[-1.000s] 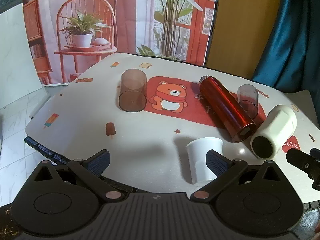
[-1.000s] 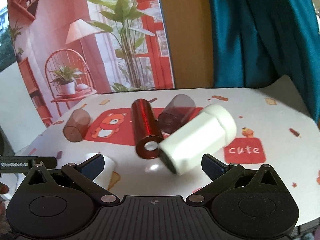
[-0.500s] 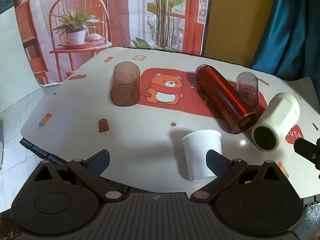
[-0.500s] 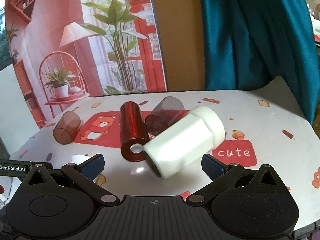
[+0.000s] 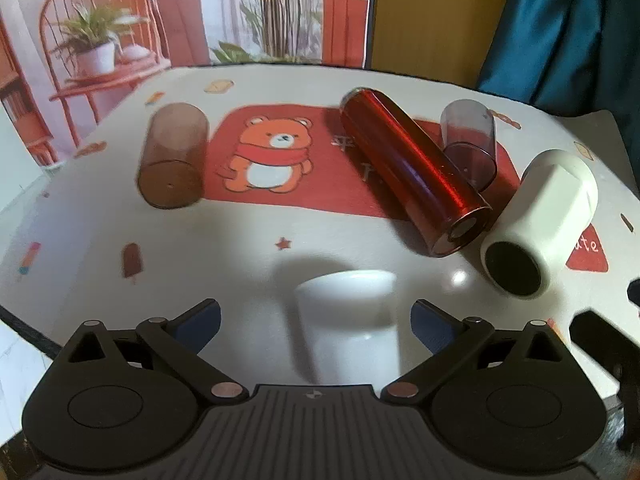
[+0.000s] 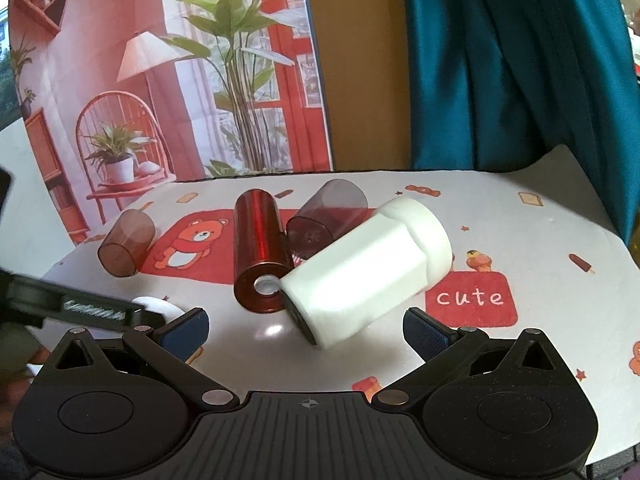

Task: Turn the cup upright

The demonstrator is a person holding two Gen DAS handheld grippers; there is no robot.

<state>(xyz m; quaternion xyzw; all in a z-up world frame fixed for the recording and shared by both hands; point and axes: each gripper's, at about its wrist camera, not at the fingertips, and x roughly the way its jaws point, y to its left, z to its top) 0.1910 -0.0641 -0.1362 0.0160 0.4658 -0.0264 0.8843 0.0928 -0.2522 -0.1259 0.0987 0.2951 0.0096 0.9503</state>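
Standing mouth-down between the wide-spread blue pads of the left tongs (image 5: 315, 320): 1 small white cup (image 5: 347, 326), tapered, widest at the top as seen, smeared by motion blur, its lower end cut off behind the black tongs body. Touched by neither pad (image 5: 200, 320); gap visible on both sides. Seen from the right wrist only as a white sliver (image 6: 154, 305) behind a blurred dark bar at the left edge.

Lying on their sides farther back on the surface (image 5: 240, 240): 2 translucent brown tumblers, 1 left of the printed bear (image 5: 174, 156), 1 behind the red cylinder (image 5: 469, 144) with its lower part hidden by that cylinder. Also 1 glossy red metal cylinder (image 5: 414, 172), on its side, silver-centred end facing the camera, and 1 white bottle-like container (image 5: 544, 216), on its side, dark end toward the left wrist view, just beside the red cylinder; whether touching, hard to tell.

Spread fully apart and gripping nothing: the right tongs (image 6: 306, 326), with the white container (image 6: 368, 268) lying ahead between the pad lines, clear of both pads.

Cut off at the right edge of the left wrist view: a dark blurred tool part (image 5: 600, 340). Backing the surface: 1 printed backdrop (image 6: 160, 80) with chair and plants, and 1 teal curtain (image 6: 520, 60).
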